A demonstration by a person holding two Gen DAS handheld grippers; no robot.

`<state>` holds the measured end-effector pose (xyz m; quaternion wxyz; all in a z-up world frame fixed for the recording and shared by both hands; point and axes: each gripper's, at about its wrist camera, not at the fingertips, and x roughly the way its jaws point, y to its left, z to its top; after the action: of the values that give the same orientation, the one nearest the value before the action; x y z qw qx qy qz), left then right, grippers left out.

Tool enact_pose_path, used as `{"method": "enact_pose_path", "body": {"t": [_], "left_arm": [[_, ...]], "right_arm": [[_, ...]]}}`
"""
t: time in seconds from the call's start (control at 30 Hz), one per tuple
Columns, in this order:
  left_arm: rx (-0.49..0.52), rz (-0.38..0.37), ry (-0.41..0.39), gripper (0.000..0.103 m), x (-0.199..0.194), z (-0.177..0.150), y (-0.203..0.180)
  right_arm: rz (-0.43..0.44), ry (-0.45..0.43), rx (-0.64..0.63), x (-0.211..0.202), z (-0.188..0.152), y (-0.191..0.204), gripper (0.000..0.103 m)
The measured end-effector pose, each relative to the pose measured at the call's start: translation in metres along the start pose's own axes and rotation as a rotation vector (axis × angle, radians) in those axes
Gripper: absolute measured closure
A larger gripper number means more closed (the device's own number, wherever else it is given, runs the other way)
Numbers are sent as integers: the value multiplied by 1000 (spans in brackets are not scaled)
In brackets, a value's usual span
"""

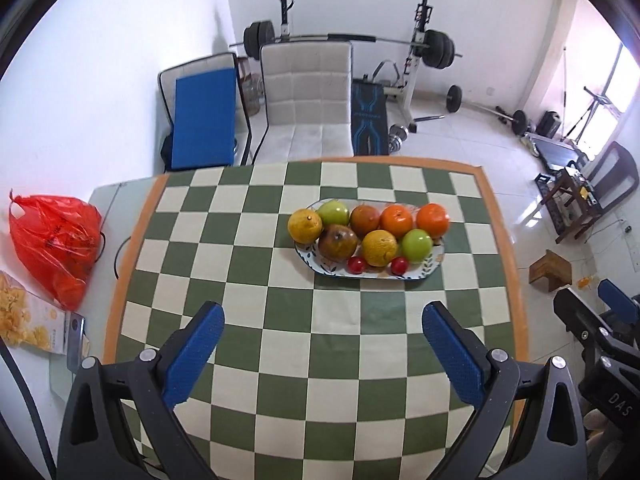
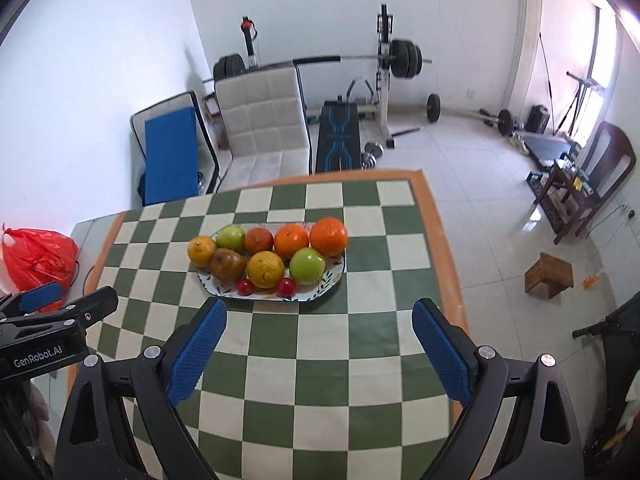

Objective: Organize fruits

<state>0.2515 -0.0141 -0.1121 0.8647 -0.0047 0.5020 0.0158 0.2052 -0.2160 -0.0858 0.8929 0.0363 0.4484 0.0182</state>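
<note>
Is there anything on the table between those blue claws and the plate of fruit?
Nothing. In both wrist views only bare checkered tablecloth lies between the open left gripper, the open right gripper and the fruit plate.

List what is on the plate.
The plate holds two oranges, two green apples, two yellow citrus, two brownish fruits and two small red fruits. Anything beneath them is covered.

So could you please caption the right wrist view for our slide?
Open right gripper facing an oval plate of fruit on a checkered tablecloth.
</note>
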Motion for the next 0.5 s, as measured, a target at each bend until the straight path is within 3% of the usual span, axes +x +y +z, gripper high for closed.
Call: {"method": "enact_pose_path", "body": {"t": [0.27, 0.5], "left_arm": [[-13, -52, -66, 2, -62, -13, 1], [-21, -39, -127, 2, -102, -26, 2]], "right_arm": [[22, -79, -16, -87, -9, 7, 7], [55, -123, -30, -142, -15, 17, 7]]}}
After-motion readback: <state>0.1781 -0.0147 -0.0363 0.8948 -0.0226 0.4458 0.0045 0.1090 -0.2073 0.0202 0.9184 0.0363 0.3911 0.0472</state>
